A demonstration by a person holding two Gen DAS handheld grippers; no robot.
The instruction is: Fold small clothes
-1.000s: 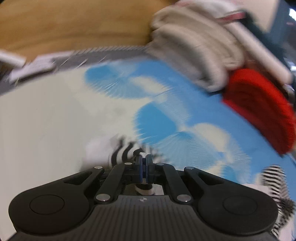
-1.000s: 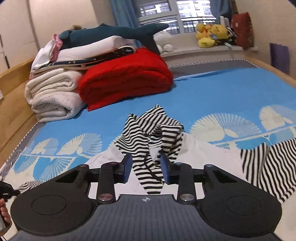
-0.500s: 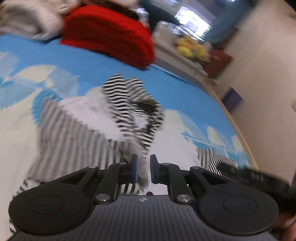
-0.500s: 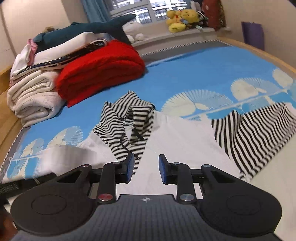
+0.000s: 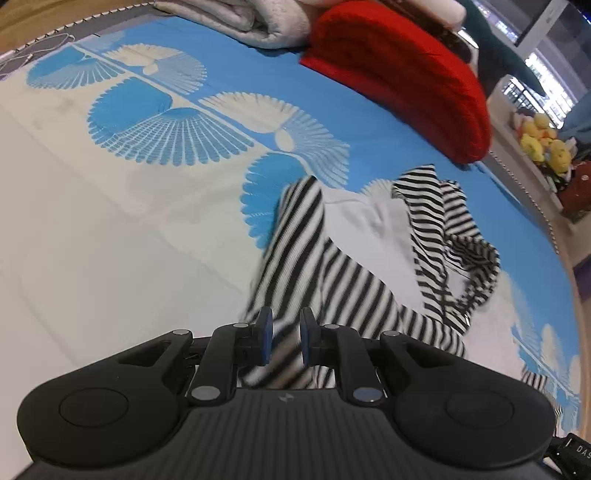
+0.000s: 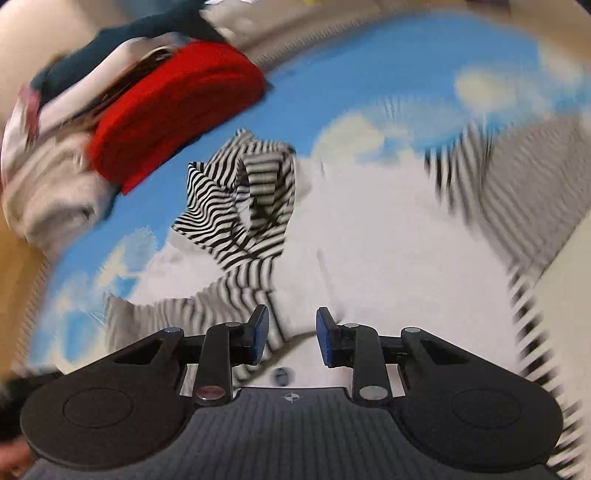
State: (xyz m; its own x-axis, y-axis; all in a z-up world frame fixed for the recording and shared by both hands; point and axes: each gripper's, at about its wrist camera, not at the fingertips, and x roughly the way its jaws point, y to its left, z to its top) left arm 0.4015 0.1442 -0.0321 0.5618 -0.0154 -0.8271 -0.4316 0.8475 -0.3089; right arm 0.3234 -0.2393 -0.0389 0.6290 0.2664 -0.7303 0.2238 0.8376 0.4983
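Black-and-white stripes mark your garment [image 5: 354, 266], a small hooded top with a plain white body, lying spread on the blue and cream bedcover [image 5: 155, 229] in front of both tools. Your left gripper [image 5: 283, 341] sits low over a striped sleeve that runs toward the camera; its blue pads stand a little apart with striped cloth showing in the gap, and you cannot tell whether they touch the fabric, since the black housing cuts off the sleeve's near end. The rumpled striped hood [image 5: 458, 254] lies to the right, nearer the folded red blanket [image 5: 402, 77], which sits beside pale folded bedding [image 5: 255, 18] at the bed's far edge. Your right wrist view is badly smeared, so edges there are hard to trust. Your right gripper [image 6: 291, 338] is spread wide over the white body [image 6: 376, 236], a striped strip passing just by its left pad; the far striped sleeve [image 6: 517, 184] is only a grey blur. Soft toys [image 5: 543, 136] show dimly on the sill.
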